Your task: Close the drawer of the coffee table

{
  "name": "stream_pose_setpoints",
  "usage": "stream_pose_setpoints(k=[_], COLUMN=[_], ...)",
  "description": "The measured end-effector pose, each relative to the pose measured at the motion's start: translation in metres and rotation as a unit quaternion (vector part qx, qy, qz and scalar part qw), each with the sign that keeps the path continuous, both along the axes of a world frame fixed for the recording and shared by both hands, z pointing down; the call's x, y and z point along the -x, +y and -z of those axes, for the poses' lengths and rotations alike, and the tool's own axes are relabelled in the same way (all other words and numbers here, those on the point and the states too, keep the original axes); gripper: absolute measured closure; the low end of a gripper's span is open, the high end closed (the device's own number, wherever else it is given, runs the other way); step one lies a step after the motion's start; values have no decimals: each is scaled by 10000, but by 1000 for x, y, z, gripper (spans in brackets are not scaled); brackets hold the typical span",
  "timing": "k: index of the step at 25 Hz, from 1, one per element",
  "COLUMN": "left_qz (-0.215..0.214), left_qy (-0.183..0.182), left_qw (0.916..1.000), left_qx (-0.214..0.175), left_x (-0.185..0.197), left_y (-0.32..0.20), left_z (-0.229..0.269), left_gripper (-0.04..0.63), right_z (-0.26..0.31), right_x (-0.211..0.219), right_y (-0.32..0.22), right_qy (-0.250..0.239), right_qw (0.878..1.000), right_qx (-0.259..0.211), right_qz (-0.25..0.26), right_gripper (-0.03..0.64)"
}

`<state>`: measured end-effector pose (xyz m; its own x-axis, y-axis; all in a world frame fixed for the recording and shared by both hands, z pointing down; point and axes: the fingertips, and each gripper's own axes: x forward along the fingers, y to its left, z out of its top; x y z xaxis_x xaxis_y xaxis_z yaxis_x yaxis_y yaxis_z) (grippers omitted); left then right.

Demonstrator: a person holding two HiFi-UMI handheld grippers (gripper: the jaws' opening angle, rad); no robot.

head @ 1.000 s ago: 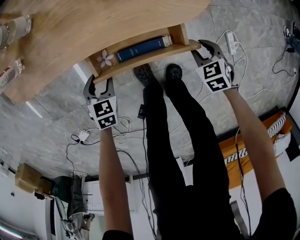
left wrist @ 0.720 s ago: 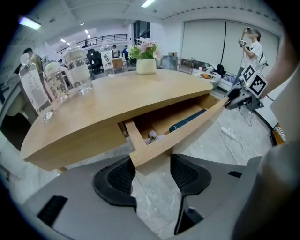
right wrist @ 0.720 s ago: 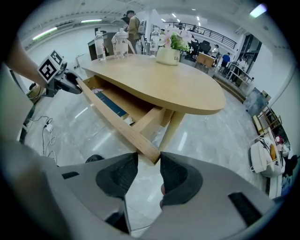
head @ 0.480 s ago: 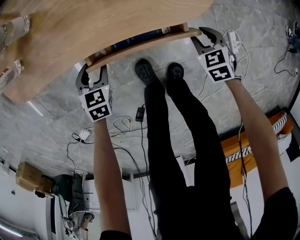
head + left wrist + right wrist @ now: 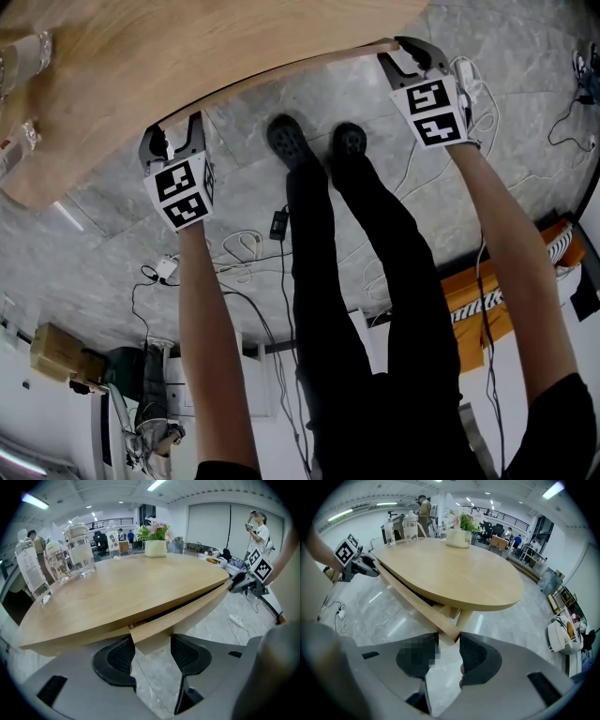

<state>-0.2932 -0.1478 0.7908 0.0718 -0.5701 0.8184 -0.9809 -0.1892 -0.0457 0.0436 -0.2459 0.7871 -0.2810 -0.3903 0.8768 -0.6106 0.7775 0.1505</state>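
Observation:
The drawer front [image 5: 300, 67] is a thin curved wooden strip that lies almost flush under the edge of the oval coffee table top [image 5: 187, 47]; a narrow dark slit still shows above it [image 5: 187, 603]. My left gripper [image 5: 176, 129] holds the strip's left end, which sits between both pads [image 5: 152, 651]. My right gripper [image 5: 405, 49] is at the right end of the drawer front [image 5: 417, 604]; its jaws are closing with that end between them [image 5: 449, 644]. Each gripper also shows in the other's view: the right gripper [image 5: 248, 576] and the left gripper [image 5: 354, 564].
Bottles [image 5: 79, 550] and a white flower pot [image 5: 155, 548] stand on the table. The person's black shoes [image 5: 314, 145] are on the grey stone floor just below the drawer. Cables and a power strip [image 5: 462, 80] lie near the right gripper. Another person [image 5: 258, 524] stands far back.
The drawer has slid in under the tabletop; the book and flower inside it are hidden now. Both grippers moved with its front toward the table.

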Motion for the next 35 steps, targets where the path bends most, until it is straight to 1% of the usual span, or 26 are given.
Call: stream_pose_setpoints(k=[9, 13, 20, 26, 30, 35], left_qz=[247, 499, 625, 984, 923, 705], left_qy=[215, 350, 354, 440, 400, 441], left_qw=[9994, 9981, 9974, 9942, 9949, 9965], left_qx=[59, 25, -35, -21, 83, 35], left_x=[5, 7, 8, 9, 6, -11], left_y=[-6, -11, -15, -8, 8, 27], left_z=[-4, -4, -3, -2, 12, 43], left_gripper=[354, 356, 357, 368, 379, 404], right_z=[-2, -2, 1, 10, 31, 61], right_x=[5, 6, 7, 4, 0, -5], right_y=[-8, -14, -20, -15, -1, 19], right_qy=[56, -9, -42, -112, -89, -220], right_qw=[10000, 9999, 9998, 9992, 9996, 9987], right_qx=[13, -10, -54, -70, -31, 59], right_qz=[13, -130, -182, -384, -276, -457], right_gripper=[477, 477, 477, 480, 486, 492])
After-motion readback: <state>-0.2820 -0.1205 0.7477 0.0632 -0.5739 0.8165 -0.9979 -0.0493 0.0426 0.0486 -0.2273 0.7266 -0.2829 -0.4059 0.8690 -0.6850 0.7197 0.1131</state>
